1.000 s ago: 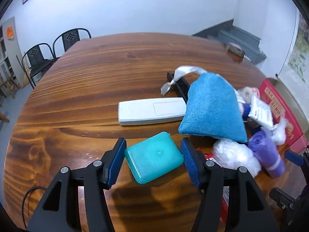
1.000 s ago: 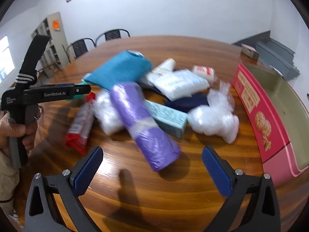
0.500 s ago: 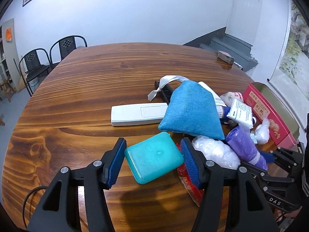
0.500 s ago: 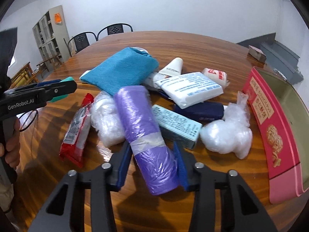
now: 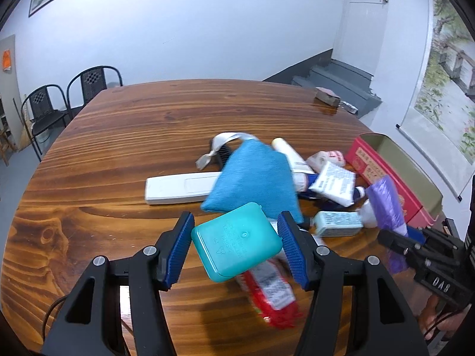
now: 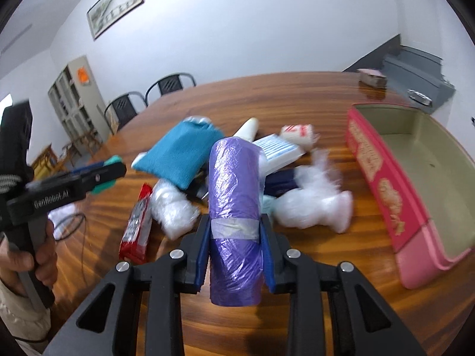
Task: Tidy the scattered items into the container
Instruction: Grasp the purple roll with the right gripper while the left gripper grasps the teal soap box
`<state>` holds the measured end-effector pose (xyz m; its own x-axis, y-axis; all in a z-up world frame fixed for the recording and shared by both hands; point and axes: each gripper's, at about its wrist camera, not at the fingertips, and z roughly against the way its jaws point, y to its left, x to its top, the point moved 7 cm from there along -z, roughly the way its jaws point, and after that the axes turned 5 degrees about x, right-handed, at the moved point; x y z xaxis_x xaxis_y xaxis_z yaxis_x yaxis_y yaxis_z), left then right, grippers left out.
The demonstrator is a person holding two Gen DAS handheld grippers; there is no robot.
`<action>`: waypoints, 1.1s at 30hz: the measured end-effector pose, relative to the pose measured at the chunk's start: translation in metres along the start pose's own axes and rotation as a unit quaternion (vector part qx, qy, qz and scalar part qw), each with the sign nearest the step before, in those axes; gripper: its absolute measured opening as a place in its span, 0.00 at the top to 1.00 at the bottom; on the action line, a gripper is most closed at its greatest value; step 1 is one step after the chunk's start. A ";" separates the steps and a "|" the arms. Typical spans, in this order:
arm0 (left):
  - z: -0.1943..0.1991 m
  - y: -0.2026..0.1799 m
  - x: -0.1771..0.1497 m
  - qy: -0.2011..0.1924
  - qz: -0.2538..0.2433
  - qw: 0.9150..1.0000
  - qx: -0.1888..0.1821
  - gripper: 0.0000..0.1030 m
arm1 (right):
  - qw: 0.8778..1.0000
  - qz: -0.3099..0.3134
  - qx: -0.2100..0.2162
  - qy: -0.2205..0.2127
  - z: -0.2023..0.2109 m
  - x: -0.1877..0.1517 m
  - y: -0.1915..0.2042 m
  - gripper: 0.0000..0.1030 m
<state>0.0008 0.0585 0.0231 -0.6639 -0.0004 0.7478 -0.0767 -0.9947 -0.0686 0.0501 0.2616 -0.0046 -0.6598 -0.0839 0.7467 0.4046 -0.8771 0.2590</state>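
Left wrist view: the left gripper (image 5: 236, 244) is clenching a teal case (image 5: 236, 241) above the wooden table (image 5: 118, 160). Right wrist view: the right gripper (image 6: 234, 252), its jaws having just been closing, is grasping a purple bag roll (image 6: 234, 207) (taped round the middle), with the pink container (image 6: 394, 195) lying open to its right.

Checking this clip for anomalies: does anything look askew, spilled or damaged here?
Nothing looks damaged or spilled. The teal case sits tilted between the left gripper fingers, and the purple bag roll juts forward from the right gripper. The red tin is empty.
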 end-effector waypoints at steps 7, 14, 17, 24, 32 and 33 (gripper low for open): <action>0.006 -0.033 0.007 -0.006 -0.016 1.000 -0.020 0.40 | 0.996 -0.035 -0.045 -0.061 0.051 0.022 -0.044 0.67; 0.008 -0.076 0.011 -0.009 -0.037 0.998 -0.043 0.40 | 0.986 -0.074 -0.111 -0.104 0.094 0.048 -0.116 0.67; 0.010 -0.091 0.014 -0.010 -0.042 0.998 -0.052 0.40 | 0.982 -0.091 -0.136 -0.093 0.091 0.053 -0.150 0.67; 0.012 -0.123 0.022 -0.011 -0.059 0.996 -0.060 0.40 | 0.978 -0.132 -0.148 -0.070 0.081 0.048 -0.198 0.67; 0.006 -0.154 0.026 -0.006 -0.077 0.994 -0.074 0.40 | 0.973 -0.139 -0.160 -0.088 0.089 0.045 -0.208 0.40; 0.005 -0.160 0.027 -0.006 -0.081 0.994 -0.077 0.40 | 0.971 -0.141 -0.164 -0.099 0.095 0.046 -0.209 0.34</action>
<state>-0.0011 0.2170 0.0581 -0.6240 0.1566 0.7655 -0.2956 -0.9542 -0.0457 -0.0049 0.4855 0.0339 -0.5676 0.2455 0.7859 -0.0192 -0.9582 0.2854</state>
